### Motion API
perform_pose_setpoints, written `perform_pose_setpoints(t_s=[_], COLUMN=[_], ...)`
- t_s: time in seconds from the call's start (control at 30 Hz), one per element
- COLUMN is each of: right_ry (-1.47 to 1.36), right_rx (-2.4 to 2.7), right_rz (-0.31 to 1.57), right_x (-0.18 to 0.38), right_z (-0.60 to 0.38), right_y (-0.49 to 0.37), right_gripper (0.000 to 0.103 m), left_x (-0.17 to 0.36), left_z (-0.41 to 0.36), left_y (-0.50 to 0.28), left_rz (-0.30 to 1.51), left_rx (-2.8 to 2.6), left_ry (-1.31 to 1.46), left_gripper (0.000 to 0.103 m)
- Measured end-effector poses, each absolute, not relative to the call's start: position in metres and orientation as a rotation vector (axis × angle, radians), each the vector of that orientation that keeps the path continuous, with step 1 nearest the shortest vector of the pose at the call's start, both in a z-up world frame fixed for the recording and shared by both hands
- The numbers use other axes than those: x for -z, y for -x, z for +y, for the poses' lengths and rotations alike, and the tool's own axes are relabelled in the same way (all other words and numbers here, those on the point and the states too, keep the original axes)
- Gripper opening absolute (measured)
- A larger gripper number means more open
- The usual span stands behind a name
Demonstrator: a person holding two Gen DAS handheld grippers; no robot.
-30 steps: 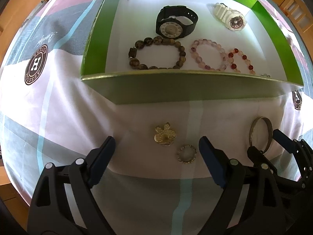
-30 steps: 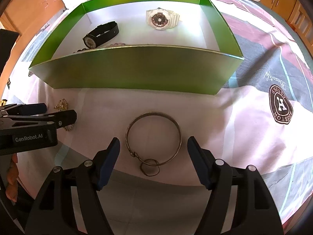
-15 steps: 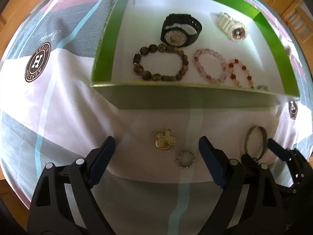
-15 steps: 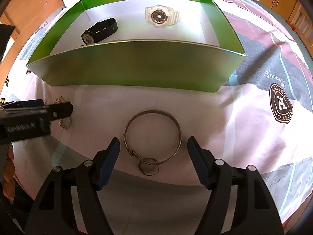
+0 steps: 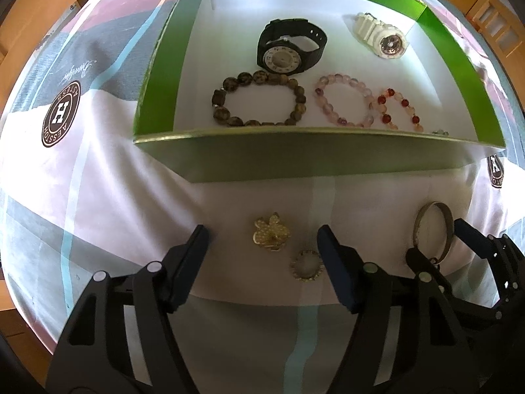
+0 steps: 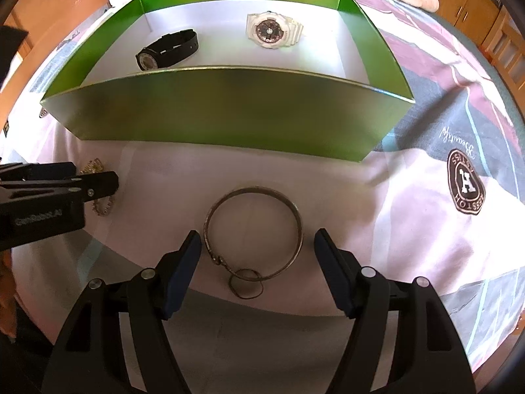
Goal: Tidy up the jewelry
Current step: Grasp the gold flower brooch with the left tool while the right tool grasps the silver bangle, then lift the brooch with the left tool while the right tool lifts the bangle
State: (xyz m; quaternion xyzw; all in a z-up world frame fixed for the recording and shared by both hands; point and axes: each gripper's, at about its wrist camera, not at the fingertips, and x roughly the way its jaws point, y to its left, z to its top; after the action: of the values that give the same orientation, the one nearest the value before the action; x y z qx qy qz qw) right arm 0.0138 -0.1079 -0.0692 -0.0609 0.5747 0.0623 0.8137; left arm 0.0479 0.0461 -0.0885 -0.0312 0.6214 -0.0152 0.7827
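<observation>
A home bedroom: patterned bedsheet (image 5: 98, 170), wooden cabinets (image 6: 472, 6).

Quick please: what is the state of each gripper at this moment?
Left gripper: open, jaws just been closing around the gold flower brooch, not yet touching.
Right gripper: open, holding nothing, jaws either side of the metal bangle.

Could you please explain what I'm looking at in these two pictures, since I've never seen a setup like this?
There is no robot here: a person holds two handheld grippers, each with a camera looking along its fingers. One picture is from the left gripper, the other from the right gripper. Both point down at a patterned cloth with a green box that already contains two watches and three bead bracelets. Outside the box lie a gold flower brooch, a small ring and a metal bangle. The left fingers have just been closing around the brooch without touching it; the right fingers straddle the bangle. Nothing is held.
</observation>
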Motion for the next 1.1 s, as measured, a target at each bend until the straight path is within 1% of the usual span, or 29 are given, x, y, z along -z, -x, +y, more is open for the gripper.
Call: perform_pose_setpoints(t_s=[0.03, 0.07, 0.1, 0.13, 0.17, 0.2, 0.23, 0.27, 0.3, 0.4, 0.5, 0.83, 0.93, 1.1], right_ry=[0.133, 0.139, 0.142, 0.145, 0.147, 0.150, 0.156, 0.161, 0.160, 0.148, 0.152, 0.119, 0.123, 0.146], right_rx=[-0.132, -0.131, -0.131, -0.131, -0.130, -0.132, -0.134, -0.136, -0.147, -0.166, -0.165, -0.155, -0.155, -0.157], right_rz=[1.224, 1.221, 1.219, 1.216, 1.209, 1.201, 1.195, 1.190, 1.186, 1.183, 1.153, 0.975, 0.939, 0.928], right_x=[0.069, 0.070, 0.070, 0.070, 0.070, 0.070, 0.070, 0.069, 0.069, 0.065, 0.056, 0.001, -0.004, -0.005], right_z=[-0.106, -0.105, -0.105, -0.104, -0.103, -0.103, -0.102, -0.101, -0.099, -0.097, -0.094, -0.099, -0.102, -0.099], right_y=[-0.013, -0.013, -0.013, -0.012, -0.012, -0.011, -0.010, -0.009, -0.008, -0.006, -0.003, 0.019, 0.019, 0.018], right_gripper=[0.071, 0.071, 0.071, 0.071, 0.071, 0.071, 0.071, 0.067, 0.061, 0.061, 0.061, 0.061, 0.061, 0.061], left_x=[0.086, 0.084, 0.084, 0.084, 0.084, 0.083, 0.082, 0.083, 0.083, 0.082, 0.070, 0.006, 0.000, 0.006], left_z=[0.044, 0.041, 0.039, 0.037, 0.035, 0.033, 0.032, 0.031, 0.030, 0.028, 0.029, 0.020, 0.019, 0.019], left_y=[-0.047, -0.046, -0.045, -0.045, -0.045, -0.045, -0.045, -0.045, -0.044, -0.047, -0.040, -0.013, -0.009, -0.012], left_rz=[1.337, 1.333, 1.329, 1.326, 1.322, 1.311, 1.308, 1.308, 1.307, 1.300, 1.269, 1.045, 1.032, 1.048], left_rx=[0.034, 0.037, 0.040, 0.045, 0.043, 0.043, 0.054, 0.059, 0.059, 0.055, 0.051, 0.099, 0.106, 0.103], left_ry=[0.064, 0.057, 0.047, 0.036, 0.026, 0.019, 0.023, 0.027, 0.029, 0.041, 0.041, -0.019, -0.031, -0.035], left_gripper=[0.067, 0.062, 0.049, 0.040, 0.029, 0.023, 0.022, 0.022, 0.022, 0.022, 0.022, 0.022, 0.022, 0.022])
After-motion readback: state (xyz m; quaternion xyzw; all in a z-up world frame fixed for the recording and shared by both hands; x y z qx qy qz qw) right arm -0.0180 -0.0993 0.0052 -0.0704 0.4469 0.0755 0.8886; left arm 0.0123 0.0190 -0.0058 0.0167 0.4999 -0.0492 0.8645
